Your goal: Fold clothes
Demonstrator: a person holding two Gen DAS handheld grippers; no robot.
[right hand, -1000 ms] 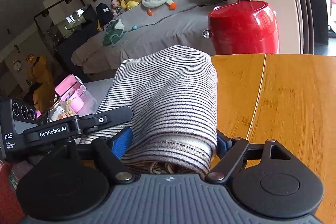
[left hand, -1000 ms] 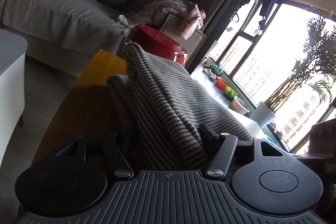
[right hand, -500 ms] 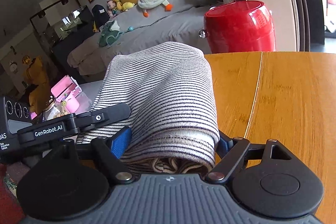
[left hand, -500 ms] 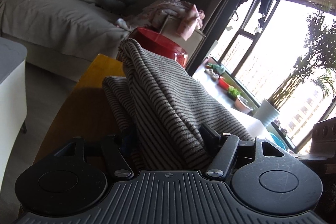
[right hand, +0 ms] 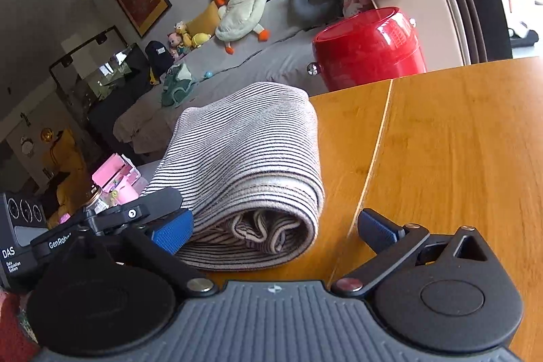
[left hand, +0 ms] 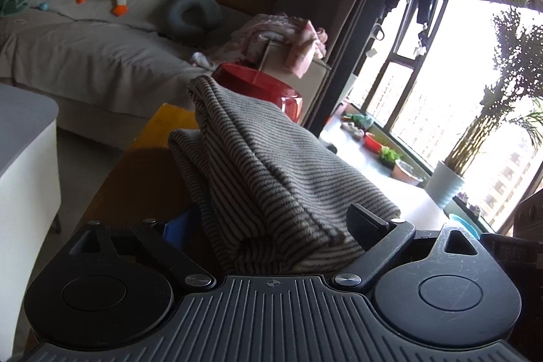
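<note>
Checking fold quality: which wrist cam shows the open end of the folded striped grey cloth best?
Right wrist. The folded striped grey cloth lies well lit on the wooden table, its open end with the tucked inner layers facing the camera. The left wrist view shows the cloth backlit and dim, seen as a ridge, its end shadowed.

The folded garment lies on the tabletop near its left edge; a bin stands behind, a sofa beyond.

red drum stool, grey sofa, white plush duck, neck pillow, potted plant
</note>
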